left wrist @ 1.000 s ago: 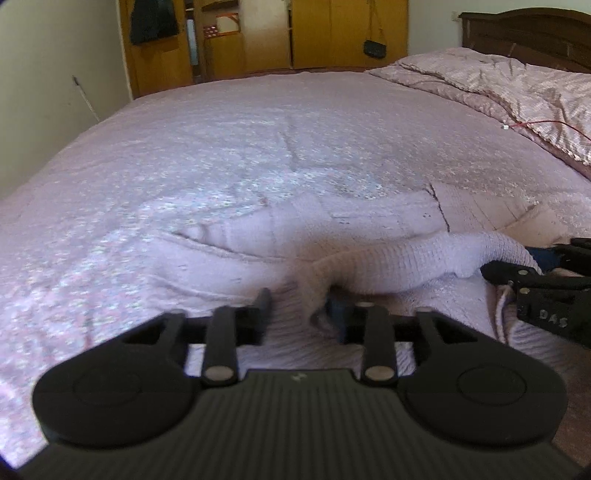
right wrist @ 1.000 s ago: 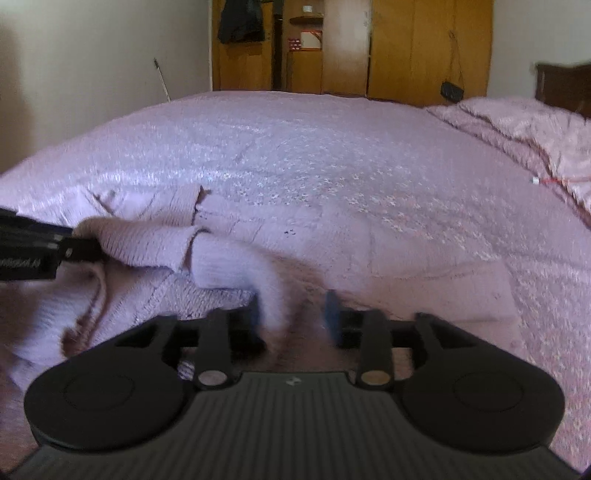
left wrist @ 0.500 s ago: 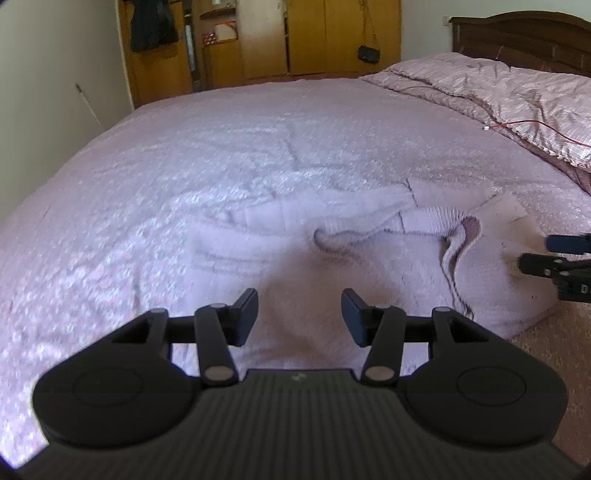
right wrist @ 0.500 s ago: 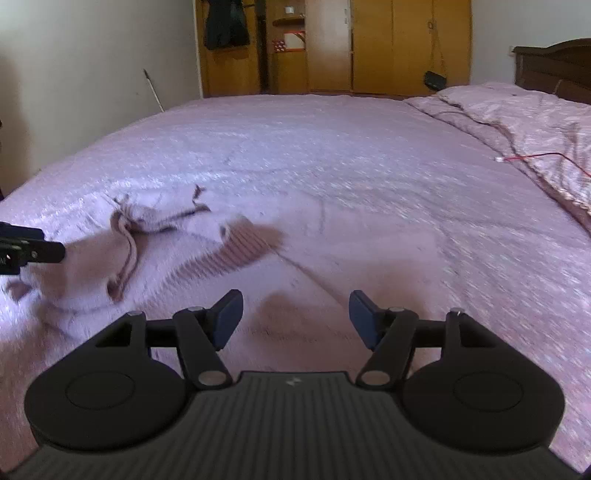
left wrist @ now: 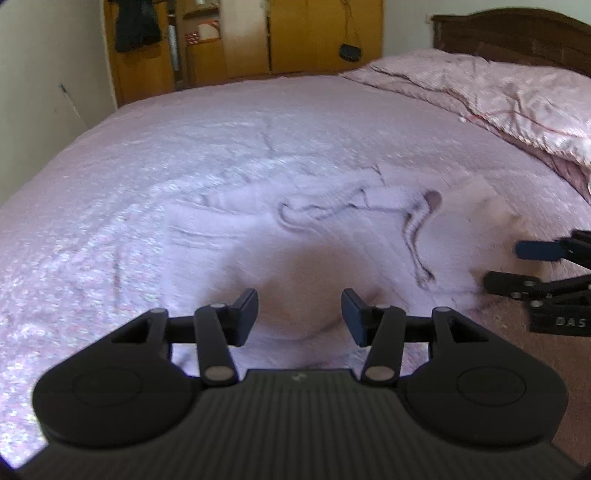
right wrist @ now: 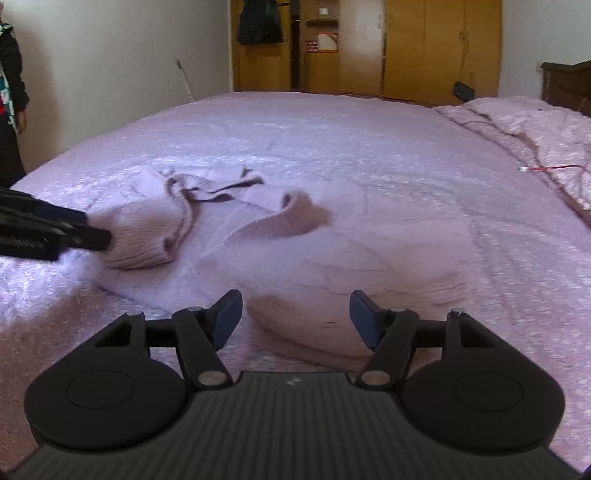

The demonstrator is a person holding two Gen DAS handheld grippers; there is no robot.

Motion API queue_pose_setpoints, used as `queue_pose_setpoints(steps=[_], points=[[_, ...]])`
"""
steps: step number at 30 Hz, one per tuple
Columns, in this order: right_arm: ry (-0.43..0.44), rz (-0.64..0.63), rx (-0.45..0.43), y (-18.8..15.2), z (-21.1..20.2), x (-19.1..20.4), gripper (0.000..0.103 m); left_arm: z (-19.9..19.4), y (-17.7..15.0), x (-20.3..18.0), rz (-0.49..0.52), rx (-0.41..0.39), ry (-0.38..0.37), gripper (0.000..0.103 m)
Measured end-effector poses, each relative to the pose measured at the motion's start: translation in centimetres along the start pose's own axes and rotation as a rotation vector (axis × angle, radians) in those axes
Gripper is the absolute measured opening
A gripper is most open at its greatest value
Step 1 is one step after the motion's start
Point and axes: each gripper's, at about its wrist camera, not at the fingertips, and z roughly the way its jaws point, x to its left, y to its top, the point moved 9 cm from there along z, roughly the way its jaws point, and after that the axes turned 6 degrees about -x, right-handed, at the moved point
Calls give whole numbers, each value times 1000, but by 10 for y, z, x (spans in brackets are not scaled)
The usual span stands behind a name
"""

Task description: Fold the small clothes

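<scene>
**Both grippers free above a part-folded knit on the bed**

Nearest, left wrist view: the left gripper has its jaws spread wide with nothing between them, hovering over the near edge of the small lilac sweater. Right wrist view: the right gripper is likewise wide apart and empty, above the sweater's near hem.

Middle ground: the sweater lies on the pink bedspread, body roughly flat, and one sleeve is laid across the body with its cuff opening upward. A ridge of bunched knit runs down the other side. In the right wrist view the left gripper's fingertips sit against that bunched part; contact versus near-miss cannot be told.

Judgement: sleeves appear folded in, and the body fold remains. To do it well, each gripper should pinch one hem corner through both layers, lift evenly, carry the hem toward the collar, and set it down square. The bunched ridge should be flattened first, else the fold will sit lumpy. The knit looks soft and stretchy, so uneven pulls would skew it.

Far: a crumpled quilt near the headboard, and wooden wardrobes.
</scene>
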Motion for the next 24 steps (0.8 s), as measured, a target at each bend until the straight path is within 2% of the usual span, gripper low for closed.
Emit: queue_pose_setpoints(steps=[5,9,12,14,15,17,18,19,22,24], points=[[26,-49,23,-8,16,15,72,14,-12,-22,132,-19,-68,52],[19,-70,29,-12,28,15,72,30,-20,-30,234,-31,-24,52],[19,-79,17,-13,32,16,72,40,-21,-24,221,-47,27,54],[3,-100,-2,-12,34,16,72,43,-20,-20,196,-63,33,54],[-1,-109,-17,-12,34,17,72,43,-19,-20,189,-76,29,53],[-7,-127,-49,-10,32,19,69,42,-17,-18,186,-94,11,36],[-7,-134,-69,-9,31,20,59,42,-15,-16,184,-99,11,18],[-11,-143,-93,-8,29,20,38,40,-12,-11,174,-103,26,16],[-90,-204,-110,4,30,12,12,34,6,8,115,-134,44,15],[-161,-247,-140,19,30,-2,10,31,23,23,108,-164,72,15]])
